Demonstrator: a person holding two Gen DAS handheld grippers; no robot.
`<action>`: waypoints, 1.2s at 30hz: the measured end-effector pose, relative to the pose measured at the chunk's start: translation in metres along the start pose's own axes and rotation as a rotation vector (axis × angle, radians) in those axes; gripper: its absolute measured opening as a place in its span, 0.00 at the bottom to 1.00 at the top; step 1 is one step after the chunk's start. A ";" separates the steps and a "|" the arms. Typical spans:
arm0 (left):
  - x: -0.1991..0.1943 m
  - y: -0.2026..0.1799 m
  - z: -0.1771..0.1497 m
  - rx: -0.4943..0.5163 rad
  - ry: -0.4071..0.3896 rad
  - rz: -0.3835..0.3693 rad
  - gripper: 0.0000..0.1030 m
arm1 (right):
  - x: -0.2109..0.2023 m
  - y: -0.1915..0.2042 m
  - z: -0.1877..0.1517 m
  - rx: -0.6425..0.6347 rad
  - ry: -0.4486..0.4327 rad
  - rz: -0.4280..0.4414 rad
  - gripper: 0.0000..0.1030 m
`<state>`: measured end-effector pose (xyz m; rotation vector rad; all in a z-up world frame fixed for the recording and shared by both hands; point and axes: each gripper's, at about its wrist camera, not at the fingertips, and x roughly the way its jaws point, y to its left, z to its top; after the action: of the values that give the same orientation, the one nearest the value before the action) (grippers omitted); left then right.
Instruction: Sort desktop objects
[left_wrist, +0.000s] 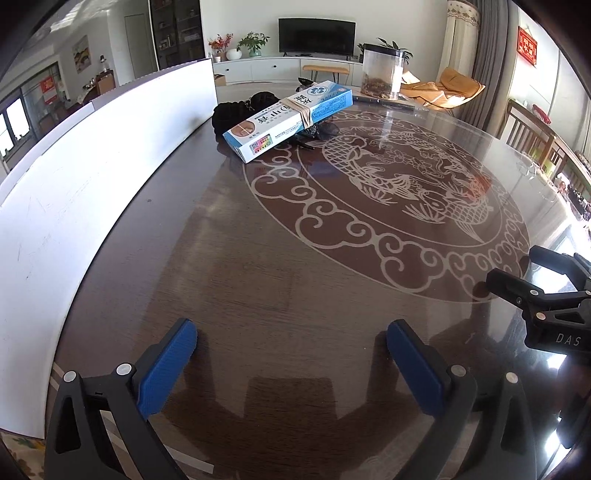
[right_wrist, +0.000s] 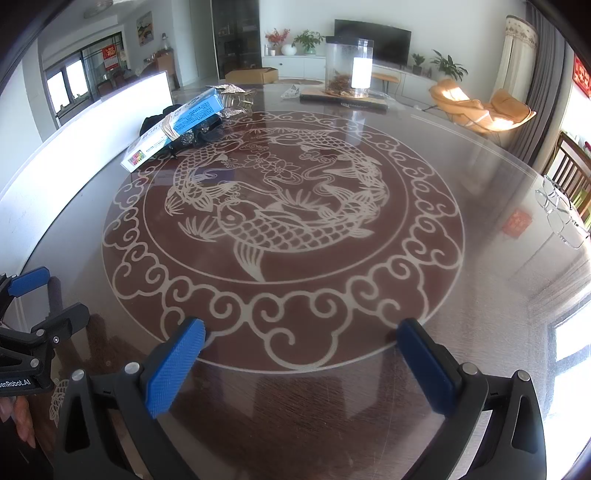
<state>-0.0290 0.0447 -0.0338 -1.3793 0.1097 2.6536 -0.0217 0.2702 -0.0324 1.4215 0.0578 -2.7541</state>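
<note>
A long blue-and-white box (left_wrist: 291, 118) with a rubber band around it lies tilted on a pile of black items (left_wrist: 240, 110) at the far left of the round table. It also shows in the right wrist view (right_wrist: 177, 125), with crumpled foil (right_wrist: 236, 98) behind it. My left gripper (left_wrist: 291, 350) is open and empty, low over the near table edge. My right gripper (right_wrist: 301, 354) is open and empty, to the right of the left one. Both are far from the box.
A white board (left_wrist: 92, 177) stands along the table's left side. A clear jar (right_wrist: 349, 68) stands on a dark tray at the far side. Eyeglasses (right_wrist: 557, 210) lie at the right edge. The glass turntable (right_wrist: 280, 295) has a fish pattern.
</note>
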 end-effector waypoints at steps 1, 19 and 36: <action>0.000 0.000 0.000 0.000 0.000 0.000 1.00 | 0.000 0.000 0.000 0.000 0.000 0.000 1.00; 0.000 0.000 0.000 0.000 0.000 0.000 1.00 | 0.000 0.000 0.000 0.002 0.000 0.001 1.00; -0.001 0.011 0.000 -0.042 -0.002 0.023 1.00 | 0.000 0.000 0.000 0.002 0.000 0.001 1.00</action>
<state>-0.0303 0.0335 -0.0327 -1.3963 0.0713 2.6910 -0.0217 0.2700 -0.0327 1.4209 0.0549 -2.7543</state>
